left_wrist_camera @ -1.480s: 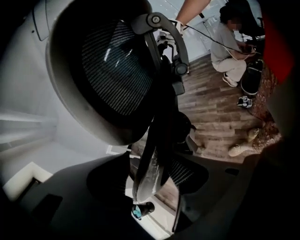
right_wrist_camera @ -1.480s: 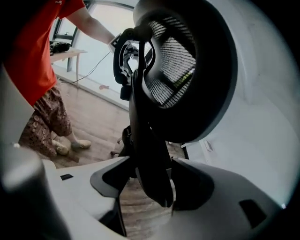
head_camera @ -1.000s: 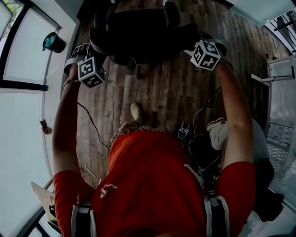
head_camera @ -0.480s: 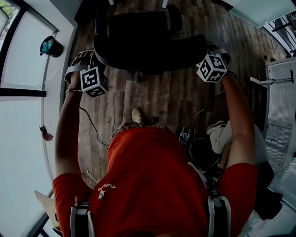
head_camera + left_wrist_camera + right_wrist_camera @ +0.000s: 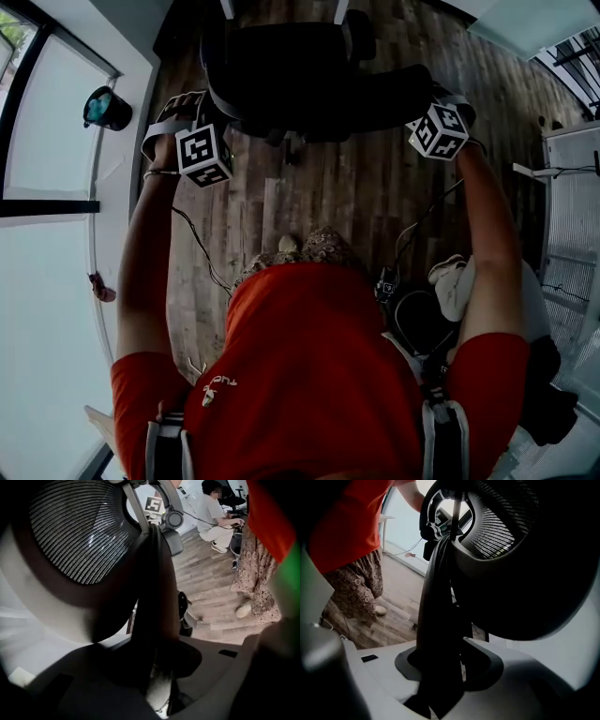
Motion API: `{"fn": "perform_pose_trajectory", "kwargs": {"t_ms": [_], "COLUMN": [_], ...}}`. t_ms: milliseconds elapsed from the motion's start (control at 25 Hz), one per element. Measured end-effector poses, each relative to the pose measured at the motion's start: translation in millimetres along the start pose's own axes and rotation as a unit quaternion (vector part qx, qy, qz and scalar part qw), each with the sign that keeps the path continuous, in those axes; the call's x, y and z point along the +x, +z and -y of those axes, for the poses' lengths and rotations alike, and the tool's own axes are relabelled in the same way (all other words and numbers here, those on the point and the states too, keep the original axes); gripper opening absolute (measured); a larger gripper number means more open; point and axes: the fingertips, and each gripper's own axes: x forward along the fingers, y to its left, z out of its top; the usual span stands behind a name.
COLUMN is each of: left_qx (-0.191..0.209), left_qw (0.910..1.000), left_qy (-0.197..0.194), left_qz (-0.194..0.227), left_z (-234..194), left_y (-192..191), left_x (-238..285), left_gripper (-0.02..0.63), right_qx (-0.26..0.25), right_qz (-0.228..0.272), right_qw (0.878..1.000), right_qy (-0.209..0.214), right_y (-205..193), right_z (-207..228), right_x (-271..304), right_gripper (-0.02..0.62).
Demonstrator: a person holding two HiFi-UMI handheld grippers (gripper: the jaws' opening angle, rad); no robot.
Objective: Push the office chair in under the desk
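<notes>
Position: office chair (image 5: 309,75) at far middle of wood floor (image 5: 328,197), backrest (image 5: 319,101) toward person.

Left gripper (image 5: 208,117) on backrest's left edge, right gripper (image 5: 427,105) on right edge. Both sets of jaws have just been closing, now part-closed, dark backrest frame clamped between each.

Progress: grip taken, chair apparently not yet tucked in, push left to finish.

2 white desk legs (image 5: 226,7), by look, at far edge; desktop cut off. Chair base and wheels hidden. Pad contact murky in dark gripper views.

chair (image 5: 300,75) stands ahead (on the floor (image 5: 328,206))
</notes>
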Motion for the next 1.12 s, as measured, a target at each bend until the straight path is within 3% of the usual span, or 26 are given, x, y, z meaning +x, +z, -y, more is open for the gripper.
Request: {"fn": "perform_pose_trajectory", "kwargs": {"t_ms": [480,1120], "left_qx": [0.007,0.015], "left_qw": [1.0,0.9998], "left_qy": [-0.004,-0.012], "left_qz": [-0.003,-0.005], "left_z": [-66.9,-200.6], "left_y": [-31.2,-86.5], "left_x": [71.6,212.2], "left_gripper": [0.124,0.124], "right_qx": [0.004,0.004], "right_qz": [0.005,0.019], "right_qw": [1.0,1.0], "right_qy": [0.004,-0.001], "right_y": [-1.8,-20.1], "right_z": [79.1,234.9], "right_x": [54.8,161.2], "right_gripper": [0.178,0.173]}}
